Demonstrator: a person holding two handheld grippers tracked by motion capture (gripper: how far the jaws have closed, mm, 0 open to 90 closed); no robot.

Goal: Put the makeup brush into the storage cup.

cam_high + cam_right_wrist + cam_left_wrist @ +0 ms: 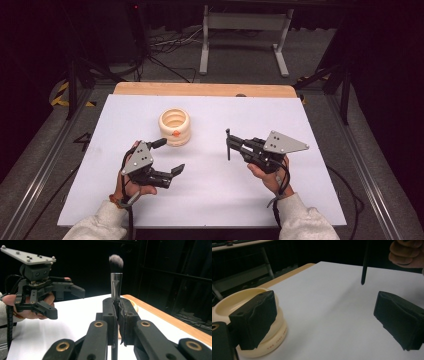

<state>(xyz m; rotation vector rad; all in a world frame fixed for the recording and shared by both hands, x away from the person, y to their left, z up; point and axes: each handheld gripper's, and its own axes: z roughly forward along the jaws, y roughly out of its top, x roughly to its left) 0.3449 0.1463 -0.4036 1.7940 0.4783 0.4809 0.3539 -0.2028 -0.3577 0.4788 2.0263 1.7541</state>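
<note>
Left tongs point(167, 157): spread wide, nothing between them. They sit in your left hand point(131, 186) toward the near-left part of the white surface point(210, 200). In the left gripper view one jaw overlaps the side of the cream ribbed holder point(265, 346); contact cannot be confirmed.

Right tongs point(228, 145): closed on the makeup brush point(115, 277), at mid-depth, right of centre. Your right hand point(270, 179) is behind them. The brush stands upright, bristles up. The jaws pinch the handle just below the metal ferrule. In the left gripper view the dark handle end point(364, 267) hangs above the surface, apparently clear of it.

Handling, judged:
- Brush: light, thin, stiff handle, likely smooth. It may pivot or slide in the pads if you jolt it. Your present hold just under the ferrule looks sound. Avoid clamping the soft bristle head; it would splay.
- Holder: appears a rigid, hollow cup of stacked rings, open mouth up. Probably light enough to skid or tip if nudged. If it needs steadying, take it across the outer wall between ribs, or by the rim.

Holder point(174, 127) stands left of centre, beyond the left tongs, nearer the far wooden edge point(205, 89) than the near one.
</note>
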